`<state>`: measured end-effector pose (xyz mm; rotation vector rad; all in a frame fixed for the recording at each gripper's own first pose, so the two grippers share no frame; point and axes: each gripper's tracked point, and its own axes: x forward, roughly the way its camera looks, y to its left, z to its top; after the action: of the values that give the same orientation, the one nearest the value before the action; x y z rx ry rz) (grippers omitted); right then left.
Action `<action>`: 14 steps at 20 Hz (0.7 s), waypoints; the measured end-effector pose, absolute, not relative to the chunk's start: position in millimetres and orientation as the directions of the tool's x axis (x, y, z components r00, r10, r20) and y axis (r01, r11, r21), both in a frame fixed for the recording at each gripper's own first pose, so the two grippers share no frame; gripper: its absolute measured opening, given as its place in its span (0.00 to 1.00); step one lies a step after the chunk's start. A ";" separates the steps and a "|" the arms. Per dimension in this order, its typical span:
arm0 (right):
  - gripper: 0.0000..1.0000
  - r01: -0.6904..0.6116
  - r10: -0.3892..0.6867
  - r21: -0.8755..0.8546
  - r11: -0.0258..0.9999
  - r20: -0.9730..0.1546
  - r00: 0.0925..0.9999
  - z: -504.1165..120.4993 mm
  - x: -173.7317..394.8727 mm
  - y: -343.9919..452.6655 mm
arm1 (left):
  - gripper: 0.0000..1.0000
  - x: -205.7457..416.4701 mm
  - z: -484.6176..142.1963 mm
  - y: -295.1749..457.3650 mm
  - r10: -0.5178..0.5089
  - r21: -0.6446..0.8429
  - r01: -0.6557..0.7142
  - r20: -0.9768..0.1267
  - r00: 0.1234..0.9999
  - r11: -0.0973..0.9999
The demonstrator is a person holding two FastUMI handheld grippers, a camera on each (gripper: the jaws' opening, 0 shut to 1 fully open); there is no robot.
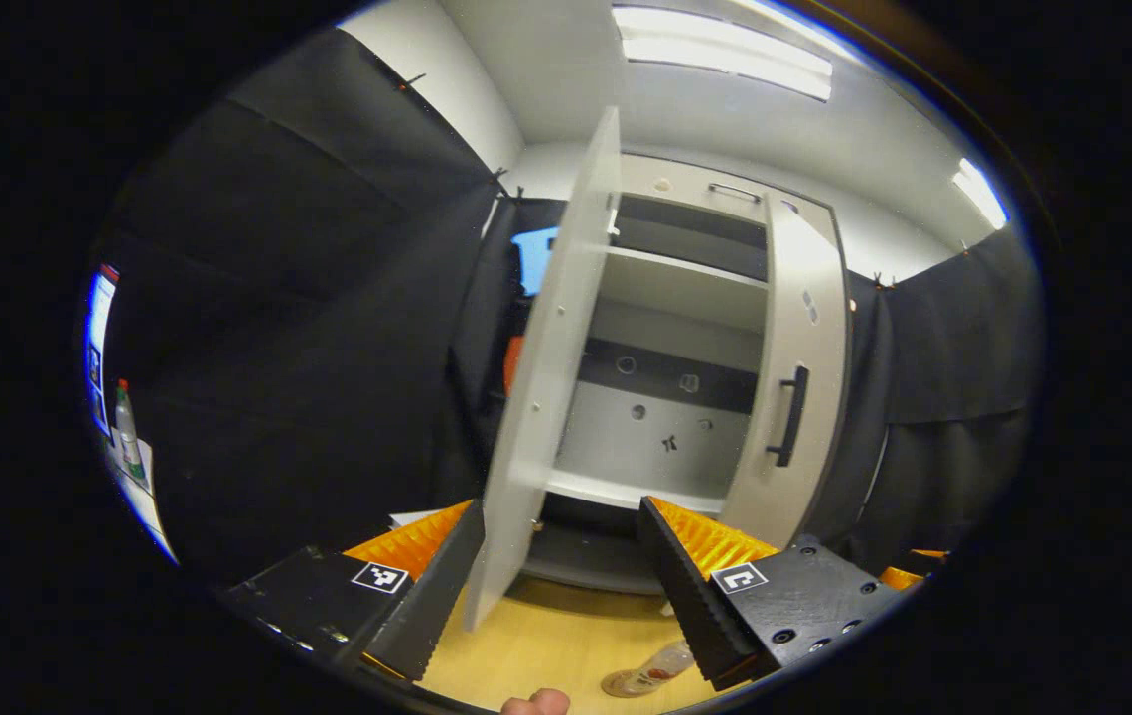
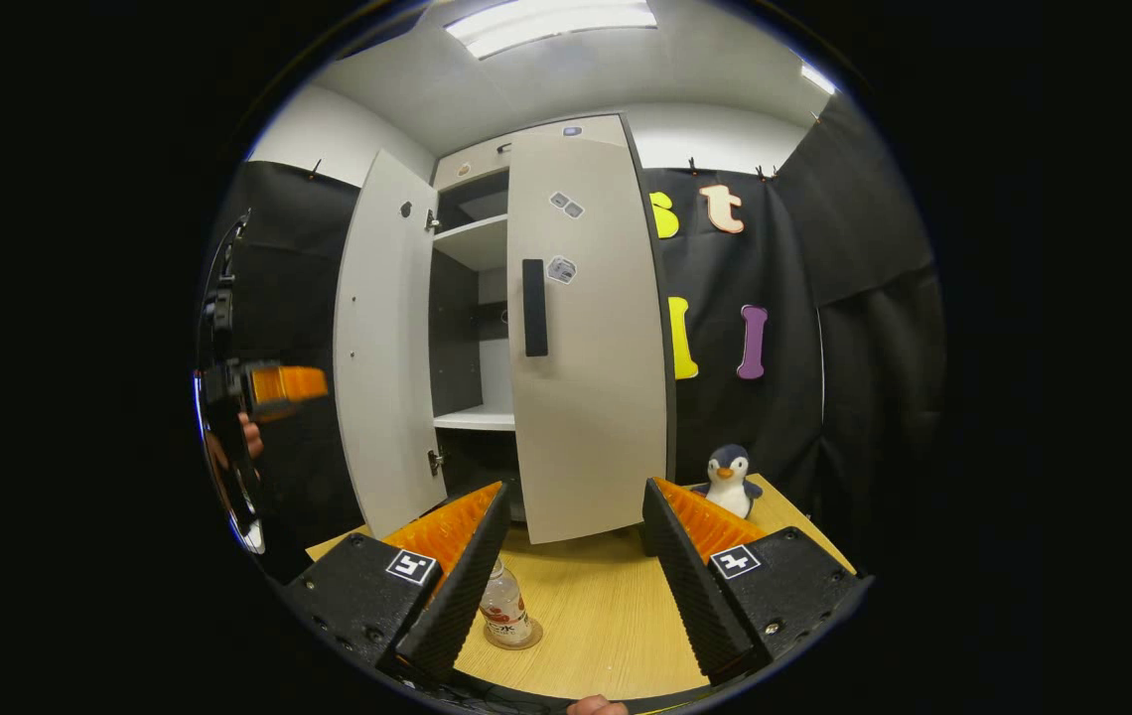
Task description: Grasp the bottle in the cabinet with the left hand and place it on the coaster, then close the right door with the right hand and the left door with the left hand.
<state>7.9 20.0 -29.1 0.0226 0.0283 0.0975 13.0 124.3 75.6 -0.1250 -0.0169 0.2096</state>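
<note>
The white cabinet [image 2: 566, 134] stands on a wooden table [image 2: 606, 616]. Its left door [image 1: 546, 377] swings wide open and shows edge-on between the fingers of my open left gripper [image 1: 561, 511]. The right door [image 2: 586, 338], with a black handle [image 2: 534, 308], stands nearly shut, slightly ajar. The clear bottle [image 2: 504, 601] stands upright on the round coaster [image 2: 531, 636], beside the left finger of my open right gripper [image 2: 576, 487]. That bottle [image 1: 653, 673] also appears low in the left gripper view. The left gripper [image 2: 268, 387], held by a hand, hangs left of the open door.
A toy penguin [image 2: 728, 480] sits on the table to the right of the cabinet. The cabinet shelves [image 1: 665, 298] hold nothing. Another bottle [image 1: 129, 432] stands far off at the left. Black cloth walls surround the booth.
</note>
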 end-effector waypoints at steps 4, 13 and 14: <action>0.83 -0.136 0.138 0.064 0.989 -0.035 0.990 -22.8 15.7 30.2 | 0.95 43.5 107.9 216.3 0.367 -0.160 -0.358 0.032 0.930 0.920; 0.82 -0.093 0.095 0.061 0.994 -0.036 0.995 -34.0 12.5 12.3 | 0.95 123.4 69.2 255.8 0.403 -0.143 -0.412 -0.085 0.911 0.900; 0.83 -0.076 0.078 0.066 0.995 -0.036 0.996 -35.3 11.7 6.9 | 0.94 123.6 68.4 261.1 0.420 -0.128 -0.428 -0.089 0.903 0.894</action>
<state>11.7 6.9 -35.3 0.0649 0.0386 0.0772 123.6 261.1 68.4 -0.1465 0.0590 0.4398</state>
